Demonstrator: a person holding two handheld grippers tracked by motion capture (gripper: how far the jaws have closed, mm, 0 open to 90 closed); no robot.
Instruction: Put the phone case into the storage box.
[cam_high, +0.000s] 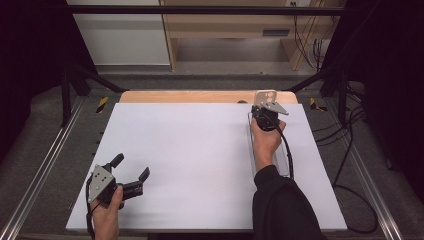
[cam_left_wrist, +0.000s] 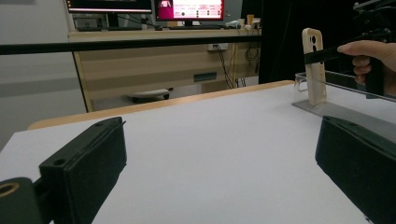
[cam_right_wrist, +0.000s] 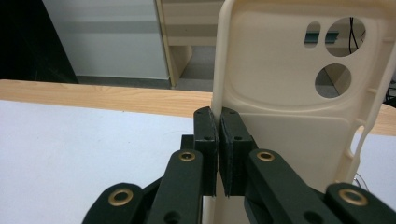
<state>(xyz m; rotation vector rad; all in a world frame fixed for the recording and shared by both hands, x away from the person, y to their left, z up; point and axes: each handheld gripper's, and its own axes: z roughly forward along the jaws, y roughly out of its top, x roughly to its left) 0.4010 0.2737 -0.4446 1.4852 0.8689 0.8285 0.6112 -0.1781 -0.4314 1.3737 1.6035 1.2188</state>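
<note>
— Black jaws up close: what are they doing?
— Right gripper (cam_right_wrist: 218, 133) is clamped on the cream phone case's (cam_right_wrist: 299, 93) edge, holding it upright over the clear stand (cam_left_wrist: 327, 109) at the table's (cam_high: 200, 165) far right.
— And the left gripper (cam_high: 131, 170)?
— Jaws apart, nothing between them.

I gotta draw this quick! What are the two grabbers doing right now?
Left gripper: open, holding nothing, low over the white table.
Right gripper: shut on the edge of the cream phone case, which stands upright.
</note>
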